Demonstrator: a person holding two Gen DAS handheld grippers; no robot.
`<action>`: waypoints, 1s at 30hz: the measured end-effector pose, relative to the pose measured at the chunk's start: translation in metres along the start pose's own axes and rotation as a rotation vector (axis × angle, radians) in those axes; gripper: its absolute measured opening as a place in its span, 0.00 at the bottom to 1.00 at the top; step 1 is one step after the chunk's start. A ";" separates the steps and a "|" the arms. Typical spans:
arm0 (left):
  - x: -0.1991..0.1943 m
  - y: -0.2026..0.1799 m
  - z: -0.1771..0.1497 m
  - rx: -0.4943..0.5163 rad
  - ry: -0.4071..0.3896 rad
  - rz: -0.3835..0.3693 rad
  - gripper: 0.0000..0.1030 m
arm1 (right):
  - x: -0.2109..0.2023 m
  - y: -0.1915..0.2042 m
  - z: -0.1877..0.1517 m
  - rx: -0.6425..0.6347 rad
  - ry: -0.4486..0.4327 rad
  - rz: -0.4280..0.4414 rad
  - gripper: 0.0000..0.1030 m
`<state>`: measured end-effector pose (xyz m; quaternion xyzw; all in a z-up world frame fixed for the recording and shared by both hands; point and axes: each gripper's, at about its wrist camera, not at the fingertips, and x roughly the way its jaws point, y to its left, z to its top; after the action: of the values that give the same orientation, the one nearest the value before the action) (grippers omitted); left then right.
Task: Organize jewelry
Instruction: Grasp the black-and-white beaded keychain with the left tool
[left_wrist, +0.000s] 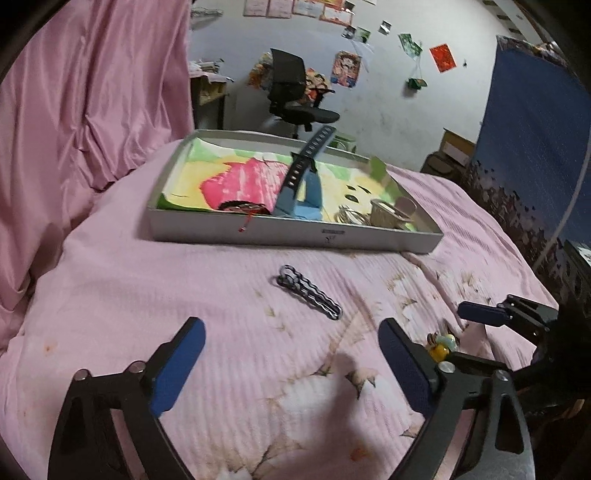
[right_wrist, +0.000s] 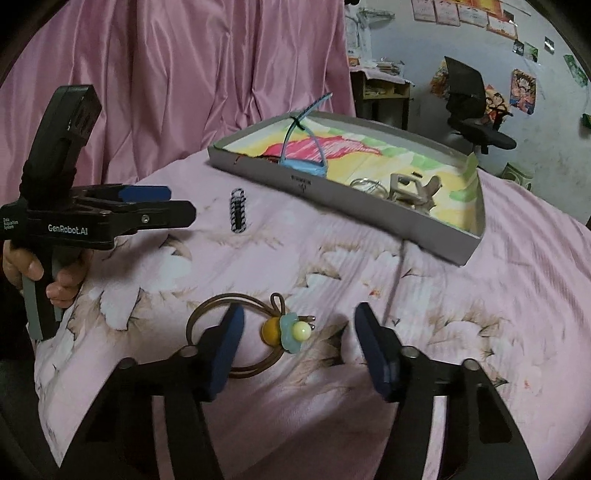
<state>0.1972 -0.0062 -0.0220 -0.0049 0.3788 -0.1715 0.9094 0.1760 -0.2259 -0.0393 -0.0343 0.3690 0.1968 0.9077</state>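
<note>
A grey shallow box (left_wrist: 295, 236) (right_wrist: 332, 195) with a colourful drawing inside sits on the pink bedspread. In it lie a blue watch with a black strap (left_wrist: 295, 184) (right_wrist: 303, 162), silver bangles (left_wrist: 351, 216) (right_wrist: 365, 184), a beige clip (left_wrist: 391, 214) (right_wrist: 410, 192) and a dark bracelet with a red thread (left_wrist: 242, 207). A dark chain bracelet (left_wrist: 308, 295) (right_wrist: 238, 210) lies on the bed ahead of my open left gripper (left_wrist: 291, 350) (right_wrist: 181, 206). A brown hair tie with yellow and blue beads (right_wrist: 291, 330) (left_wrist: 439, 347) lies between the fingers of my open right gripper (right_wrist: 299, 325) (left_wrist: 476, 314).
Pink satin drapery (left_wrist: 85, 92) (right_wrist: 184, 74) hangs behind and left of the bed. A black office chair (left_wrist: 295, 96) (right_wrist: 472, 107) and a cluttered shelf (right_wrist: 384, 85) stand by the far wall. A blue board (left_wrist: 535, 129) stands on the right. A hand (right_wrist: 33, 269) holds the left gripper's handle.
</note>
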 end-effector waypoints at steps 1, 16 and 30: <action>0.002 -0.001 0.000 0.005 0.006 -0.005 0.85 | 0.002 0.000 0.001 -0.001 0.006 0.002 0.46; 0.035 -0.009 0.015 0.000 0.088 -0.078 0.67 | 0.011 -0.002 -0.002 0.023 0.061 -0.027 0.25; 0.061 -0.002 0.025 -0.068 0.147 -0.065 0.36 | 0.032 -0.016 0.010 0.085 0.058 -0.061 0.24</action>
<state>0.2532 -0.0305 -0.0460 -0.0356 0.4497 -0.1876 0.8725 0.2092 -0.2284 -0.0554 -0.0128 0.4020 0.1522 0.9028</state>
